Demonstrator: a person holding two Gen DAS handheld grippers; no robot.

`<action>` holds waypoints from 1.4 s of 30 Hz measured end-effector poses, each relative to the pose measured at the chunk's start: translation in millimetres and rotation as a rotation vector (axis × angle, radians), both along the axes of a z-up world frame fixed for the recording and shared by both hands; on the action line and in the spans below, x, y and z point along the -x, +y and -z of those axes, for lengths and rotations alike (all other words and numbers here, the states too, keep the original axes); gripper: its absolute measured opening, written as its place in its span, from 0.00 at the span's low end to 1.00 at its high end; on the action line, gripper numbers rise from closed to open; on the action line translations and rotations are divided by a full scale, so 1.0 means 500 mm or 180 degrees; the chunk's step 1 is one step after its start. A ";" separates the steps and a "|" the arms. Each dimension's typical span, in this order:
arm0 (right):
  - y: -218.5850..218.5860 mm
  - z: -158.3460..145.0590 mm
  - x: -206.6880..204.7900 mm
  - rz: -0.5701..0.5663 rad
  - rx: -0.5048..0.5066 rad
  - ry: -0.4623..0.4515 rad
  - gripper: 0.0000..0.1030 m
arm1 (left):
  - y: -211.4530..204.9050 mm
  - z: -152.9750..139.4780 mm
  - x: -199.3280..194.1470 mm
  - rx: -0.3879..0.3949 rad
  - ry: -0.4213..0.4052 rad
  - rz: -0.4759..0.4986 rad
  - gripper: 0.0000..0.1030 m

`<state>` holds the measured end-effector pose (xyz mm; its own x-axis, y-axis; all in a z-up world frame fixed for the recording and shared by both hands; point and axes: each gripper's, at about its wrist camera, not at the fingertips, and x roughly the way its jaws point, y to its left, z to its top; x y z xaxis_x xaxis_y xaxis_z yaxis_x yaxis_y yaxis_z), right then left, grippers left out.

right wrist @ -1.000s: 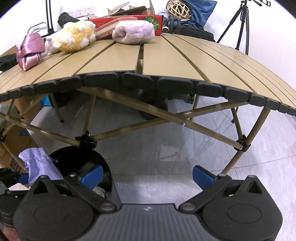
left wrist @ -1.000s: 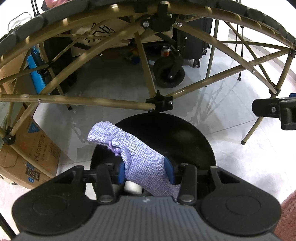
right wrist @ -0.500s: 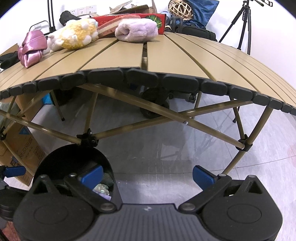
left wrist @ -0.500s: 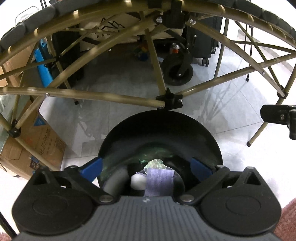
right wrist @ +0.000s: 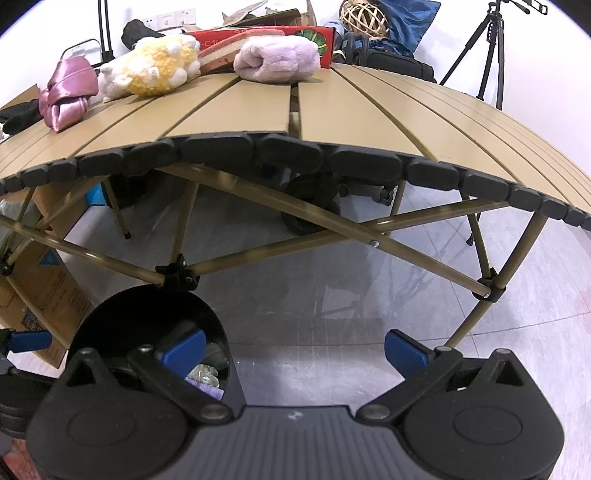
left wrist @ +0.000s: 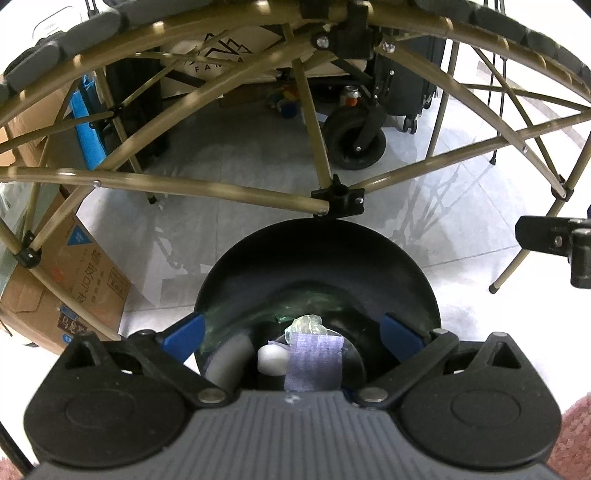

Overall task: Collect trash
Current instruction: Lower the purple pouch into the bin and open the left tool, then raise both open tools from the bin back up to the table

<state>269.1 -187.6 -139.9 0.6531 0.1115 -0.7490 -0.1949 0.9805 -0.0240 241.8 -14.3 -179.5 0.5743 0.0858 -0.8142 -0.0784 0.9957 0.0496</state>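
A round black trash bin [left wrist: 317,258] stands on the floor under the table's front edge. Inside it lie a purple woven cloth [left wrist: 314,363], a white ball-like piece [left wrist: 272,360], a crumpled clear wrapper [left wrist: 306,325] and a grey tube [left wrist: 229,360]. My left gripper [left wrist: 291,330] is open and empty right above the bin. My right gripper [right wrist: 293,349] is open and empty over the floor, just right of the bin [right wrist: 147,314]. The left gripper's blue fingertip [right wrist: 29,339] shows at the far left of the right wrist view.
A tan slatted folding table [right wrist: 332,118] carries a pink satin bundle [right wrist: 66,92], a yellow-white plush [right wrist: 155,68], a lilac rolled towel [right wrist: 277,61] and a red box [right wrist: 258,35]. Table struts [left wrist: 184,184] cross above the bin. A cardboard box [left wrist: 66,295] stands left; a wheel [left wrist: 354,142] and a tripod [right wrist: 491,44] stand behind.
My left gripper opened and let go of the purple cloth, which dropped into the bin. My right gripper rose slightly and stayed open.
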 end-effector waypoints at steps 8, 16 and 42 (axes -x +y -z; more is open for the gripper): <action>0.004 -0.011 0.010 -0.0044 -0.0029 -0.0061 1.00 | -0.002 -0.036 0.018 -0.0057 -0.0271 -0.0034 1.00; 0.012 -0.036 0.029 -0.0121 -0.0117 -0.0190 1.00 | 0.002 -0.061 0.041 -0.0205 -0.0486 -0.0049 1.00; 0.025 -0.084 0.086 -0.0345 -0.0385 -0.0500 1.00 | 0.063 -0.178 0.149 -0.0215 -0.1339 -0.0380 1.00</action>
